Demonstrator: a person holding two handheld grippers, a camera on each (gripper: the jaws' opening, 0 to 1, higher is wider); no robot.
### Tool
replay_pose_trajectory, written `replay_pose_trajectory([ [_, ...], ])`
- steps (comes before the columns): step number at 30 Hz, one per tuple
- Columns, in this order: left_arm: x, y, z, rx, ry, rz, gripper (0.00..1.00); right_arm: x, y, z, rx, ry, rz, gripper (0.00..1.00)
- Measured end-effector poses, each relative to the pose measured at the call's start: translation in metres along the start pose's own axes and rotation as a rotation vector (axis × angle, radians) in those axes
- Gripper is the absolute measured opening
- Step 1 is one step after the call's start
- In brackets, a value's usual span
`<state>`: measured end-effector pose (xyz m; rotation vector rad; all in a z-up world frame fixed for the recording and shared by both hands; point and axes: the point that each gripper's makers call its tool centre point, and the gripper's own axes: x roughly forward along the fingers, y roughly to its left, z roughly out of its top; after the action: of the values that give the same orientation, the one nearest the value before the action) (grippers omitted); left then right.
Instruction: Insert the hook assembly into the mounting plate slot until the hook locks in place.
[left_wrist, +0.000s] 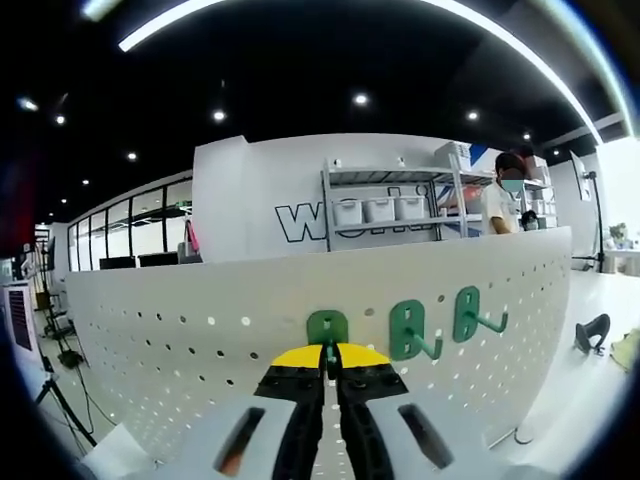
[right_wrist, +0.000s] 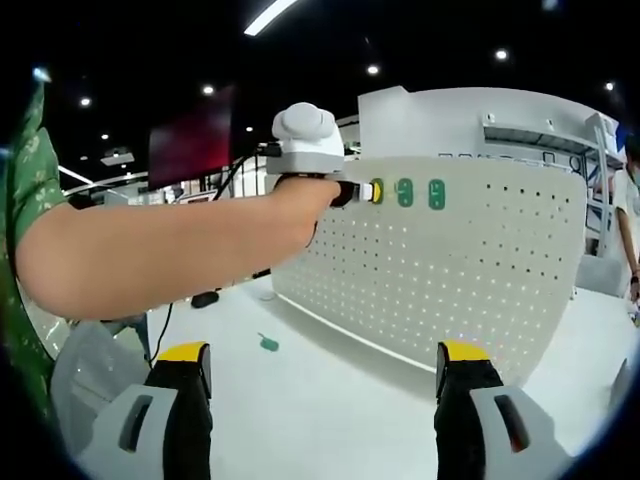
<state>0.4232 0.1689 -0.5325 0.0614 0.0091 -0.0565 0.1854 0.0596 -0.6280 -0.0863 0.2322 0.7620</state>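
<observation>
Against the pegboard (left_wrist: 200, 330) my left gripper (left_wrist: 330, 362) pinches a hook (left_wrist: 327, 327), seating it; right gripper (right_wrist: 325, 365) gapes empty.

Claws: grey bodies, black jaws, yellow tips. Person's sleeve (right_wrist: 22, 190): green, pale floral print.

The left gripper view looks straight at the white pegboard (left_wrist: 200, 330) from very close, level with the green hooks (left_wrist: 408, 330) near its top edge. The right gripper view stands well back over the white bench (right_wrist: 330, 390), facing the pegboard (right_wrist: 450, 270) obliquely. Both views share the pegboard and its green hooks (right_wrist: 405, 191).
</observation>
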Motion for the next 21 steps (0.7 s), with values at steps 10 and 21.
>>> replay_pose_trajectory([
  [10, -0.0010, -0.0027, -0.0030, 0.010, 0.000, -0.012, 0.08, 0.0011, -0.0010, 0.0000, -0.001, 0.001, -0.001, 0.95],
  [21, -0.0042, -0.0042, -0.0011, 0.000, -0.005, -0.015, 0.13, 0.0005, -0.0006, 0.0002, -0.004, 0.001, -0.003, 0.95],
])
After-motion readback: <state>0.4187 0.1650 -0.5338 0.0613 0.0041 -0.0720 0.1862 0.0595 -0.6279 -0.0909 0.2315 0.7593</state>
